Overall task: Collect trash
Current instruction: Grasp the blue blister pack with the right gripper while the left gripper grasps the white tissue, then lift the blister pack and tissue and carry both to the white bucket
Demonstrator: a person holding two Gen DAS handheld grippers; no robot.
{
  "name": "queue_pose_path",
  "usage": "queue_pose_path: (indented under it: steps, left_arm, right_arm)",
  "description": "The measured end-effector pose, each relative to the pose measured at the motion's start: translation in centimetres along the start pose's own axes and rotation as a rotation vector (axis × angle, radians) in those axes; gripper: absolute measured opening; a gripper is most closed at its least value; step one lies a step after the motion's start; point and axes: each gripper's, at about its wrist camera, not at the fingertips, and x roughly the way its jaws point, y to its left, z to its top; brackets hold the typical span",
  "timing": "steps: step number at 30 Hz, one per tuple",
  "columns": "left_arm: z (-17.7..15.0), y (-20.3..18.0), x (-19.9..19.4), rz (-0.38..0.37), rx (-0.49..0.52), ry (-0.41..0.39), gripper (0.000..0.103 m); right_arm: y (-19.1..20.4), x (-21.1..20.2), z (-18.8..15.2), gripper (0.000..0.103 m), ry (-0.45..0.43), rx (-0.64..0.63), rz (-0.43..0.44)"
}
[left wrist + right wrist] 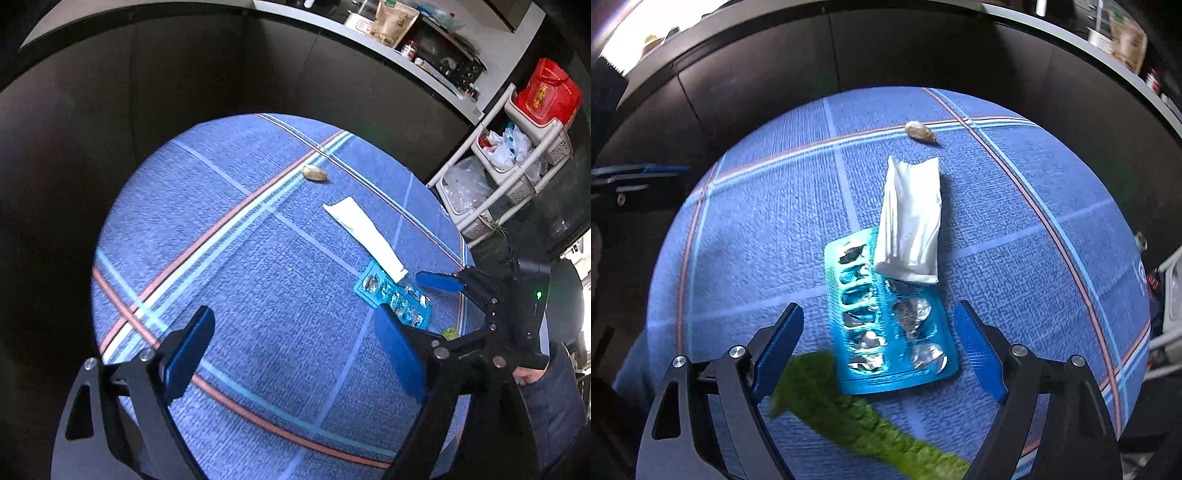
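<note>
With both the right claw [879, 354] and the left claw [295, 354] spread and empty, the empty blister pack [890, 321] lies flat on the blue checked worktop [738, 258] between the right jaws, its far end under the folded tissue [912, 221], so a pinch could slide off the thin sheet or drag the tissue and the green leaf [849, 417] along.

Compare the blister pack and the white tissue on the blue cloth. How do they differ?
The blister pack is shiny teal foil with burst pockets; the white tissue is matte and plain. The pack lies flat, the tissue is folded and puffs up. The tissue's near end overlaps the pack, not the reverse. The pack sits between the open right tool's fingers; the tissue lies beyond them. Both rest on the blue plaid cloth, ungripped.
</note>
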Motion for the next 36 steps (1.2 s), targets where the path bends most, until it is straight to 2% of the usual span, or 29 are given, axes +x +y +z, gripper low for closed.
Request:
queue_pose_path:
  steps: [6, 8, 16, 18, 21, 24, 26, 27, 29, 31, 36]
  left_arm:
    - [1.3, -1.6, 2.5, -0.056, 0.024, 0.042, 0.083]
    - [1.9, -2.1, 3.2, -0.081, 0.025, 0.051, 0.082]
    - [4.8, -4.6, 8.5, -0.239, -0.049, 0.131, 0.075]
    - [5.3, -5.2, 10.3, -0.249, -0.083, 0.161, 0.073]
    - [5.9, -5.8, 12.2, -0.224, -0.104, 0.175, 0.067]
    - [6.5, -6.2, 13.4, -0.203, -0.127, 0.171, 0.058]
    - [6.8, -6.5, 14.0, -0.192, -0.139, 0.176, 0.044]
    - [7.0, -6.7, 14.3, -0.183, -0.141, 0.176, 0.041]
    - [7.3, -7.1, 14.8, -0.158, -0.126, 0.177, 0.02]
    - [7.4, -7.7, 15.3, -0.143, -0.107, 0.183, 0.007]
    - [7.7, -8.5, 13.3, -0.125, -0.088, 0.116, 0.005]
  right_arm:
    - [-0.1, 0.8, -0.1, 0.075, -0.003, -0.045, 0.008]
    - [0.0, 0.5, -0.2, 0.064, -0.017, -0.054, -0.001]
    - [-0.1, 0.0, -1.3, 0.064, -0.053, -0.025, -0.016]
    - [-0.3, -0.1, -1.5, 0.064, -0.057, -0.016, -0.018]
    - [-0.5, -0.4, -2.0, 0.064, -0.069, -0.003, -0.02]
    - [-0.9, -0.8, -2.7, 0.064, -0.084, 0.016, -0.02]
    - [-1.1, -1.1, -3.0, 0.064, -0.092, 0.026, -0.021]
    - [-1.1, -1.2, -3.1, 0.064, -0.096, 0.03, -0.021]
    - [-1.2, -1.3, -3.2, 0.064, -0.1, 0.039, -0.025]
    - [-1.3, -1.4, -3.3, 0.064, -0.101, 0.045, -0.022]
    - [-1.2, -2.2, -3.3, 0.064, -0.137, 0.069, -0.03]
